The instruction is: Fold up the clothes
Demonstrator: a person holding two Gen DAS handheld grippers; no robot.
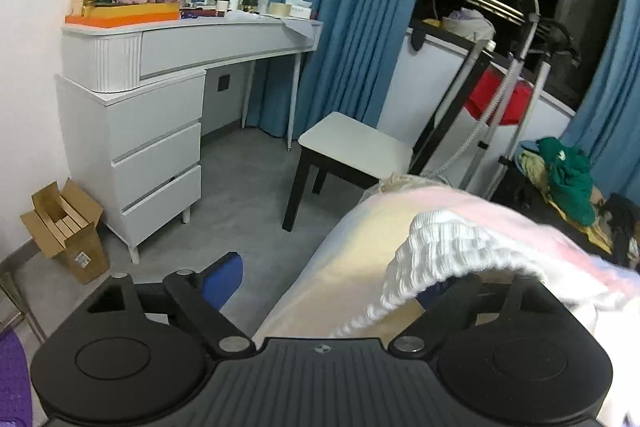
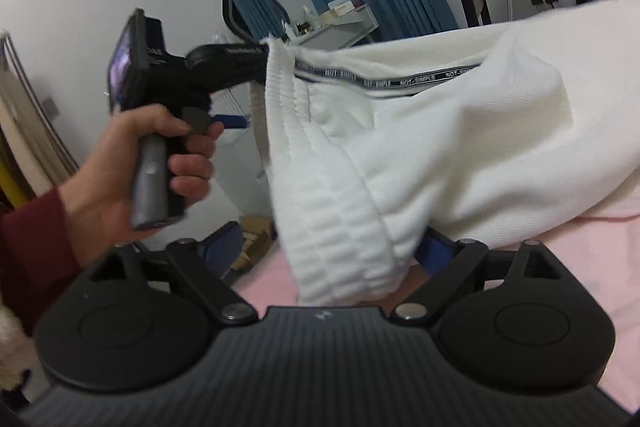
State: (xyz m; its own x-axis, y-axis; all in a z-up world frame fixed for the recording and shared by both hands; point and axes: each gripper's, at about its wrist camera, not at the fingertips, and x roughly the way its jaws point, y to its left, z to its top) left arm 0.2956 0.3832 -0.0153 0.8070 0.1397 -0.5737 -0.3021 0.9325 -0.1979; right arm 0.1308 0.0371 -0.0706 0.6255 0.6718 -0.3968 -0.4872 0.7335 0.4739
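Note:
A white garment (image 2: 460, 147) with a ribbed elastic waistband (image 2: 332, 227) and a black lettered tape along its seam is held up over the pastel bed cover (image 2: 560, 247). My right gripper (image 2: 328, 247) is open, its blue fingers spread wide, and the waistband hangs down between them and over the right finger. A hand (image 2: 120, 163) in a dark red sleeve holds my left gripper (image 2: 240, 63), whose tip meets the waistband's far end. In the left wrist view my left gripper (image 1: 328, 279) is open too, and the waistband (image 1: 432, 247) drapes over its hidden right finger.
A white dressing table (image 1: 160, 67) crowded with bottles stands at the left, with a white stool (image 1: 352, 147) and a cardboard box (image 1: 68, 227) on the grey floor. A clothes rack (image 1: 500, 87), blue curtains (image 1: 340, 7) and a heap of clothes (image 1: 568, 179) lie beyond the bed.

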